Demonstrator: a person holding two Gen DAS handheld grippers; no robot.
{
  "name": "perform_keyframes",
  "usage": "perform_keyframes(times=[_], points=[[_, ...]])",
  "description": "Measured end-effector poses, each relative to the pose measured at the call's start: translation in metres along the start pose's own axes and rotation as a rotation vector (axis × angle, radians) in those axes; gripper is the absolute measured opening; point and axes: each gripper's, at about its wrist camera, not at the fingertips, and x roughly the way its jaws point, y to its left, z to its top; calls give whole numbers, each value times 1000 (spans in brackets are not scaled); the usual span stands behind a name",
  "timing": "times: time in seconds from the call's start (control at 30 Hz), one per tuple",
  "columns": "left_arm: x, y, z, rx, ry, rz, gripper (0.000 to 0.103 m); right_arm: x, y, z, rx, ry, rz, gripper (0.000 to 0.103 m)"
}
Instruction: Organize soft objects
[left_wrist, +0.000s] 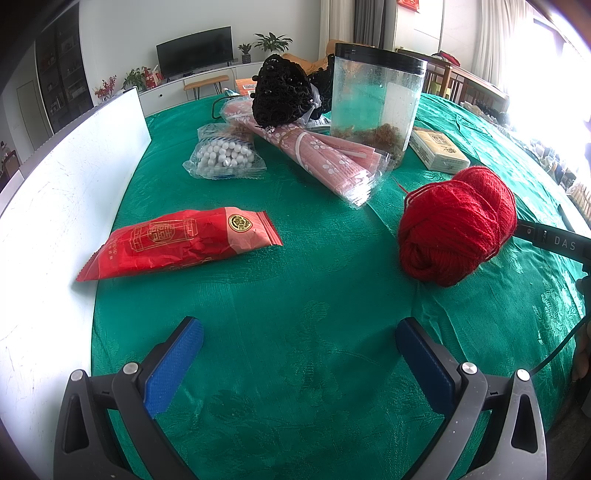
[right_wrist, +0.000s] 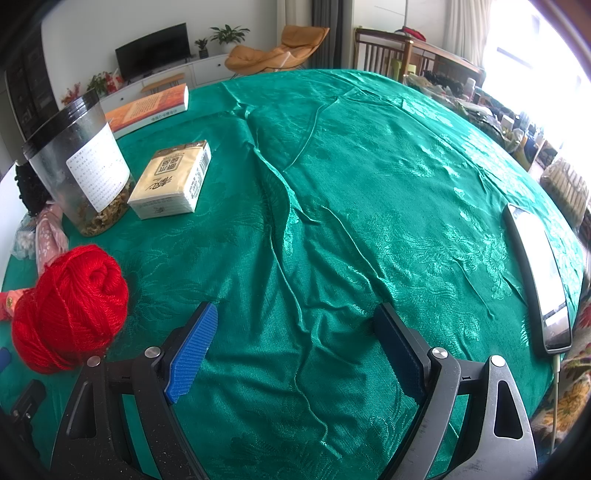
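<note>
Both the left gripper (left_wrist: 299, 339) and right gripper (right_wrist: 295, 328) hover with fingers spread wide, holding nothing. The red yarn ball (left_wrist: 456, 225) rests on the green tabletop (left_wrist: 295, 295) between them, the red packet (left_wrist: 181, 242) toward the tabletop's left edge.

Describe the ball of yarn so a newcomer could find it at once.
On the green tablecloth, start at the tall clear jar and come toward the camera, past the tissue pack. The red yarn ball lies there alone, the only round, fuzzy thing among flat packets.
</note>
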Motion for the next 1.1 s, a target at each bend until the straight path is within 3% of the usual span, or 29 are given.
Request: perform_keyframes(times=[0.77,0.87,1.0,1.1], points=[[0,0,2,0,13,4,103,0,0,0,0,0,1,89],[-2,0,13,2,102,-20,103,0,0,0,0,0,0,89],[-33,0,41,-7,41,-86,103,0,0,0,0,-1,0,89],[-51,-2,82,73,-13,-69,103,0,0,0,-1,0,0,89]])
